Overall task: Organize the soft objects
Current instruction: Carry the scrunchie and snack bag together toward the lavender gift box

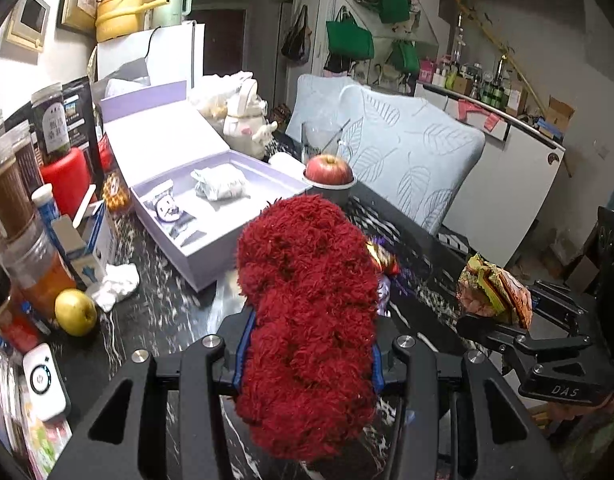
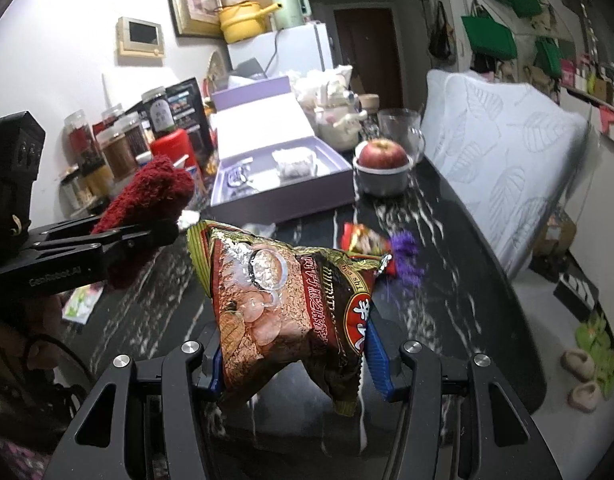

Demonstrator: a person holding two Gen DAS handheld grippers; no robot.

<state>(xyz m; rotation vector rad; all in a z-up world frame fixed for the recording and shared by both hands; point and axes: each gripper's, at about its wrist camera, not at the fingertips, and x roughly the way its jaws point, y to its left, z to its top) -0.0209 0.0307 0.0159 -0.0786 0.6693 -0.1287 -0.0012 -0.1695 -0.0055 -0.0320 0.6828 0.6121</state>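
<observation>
the left gripper (image 1: 307, 364) pinches a fuzzy red plush (image 1: 307, 304) between its blue pads, the plush standing up past the fingertips, lifted above the dark marbled counter (image 1: 167, 320). the right gripper (image 2: 295, 364) pinches a snack bag (image 2: 283, 296), which bulges forward above the counter's near edge.

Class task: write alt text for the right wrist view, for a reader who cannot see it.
The right gripper holds a snack bag above a dark marbled table. At left, the left gripper holds a red fuzzy sock; behind lies an open lilac box.
</observation>
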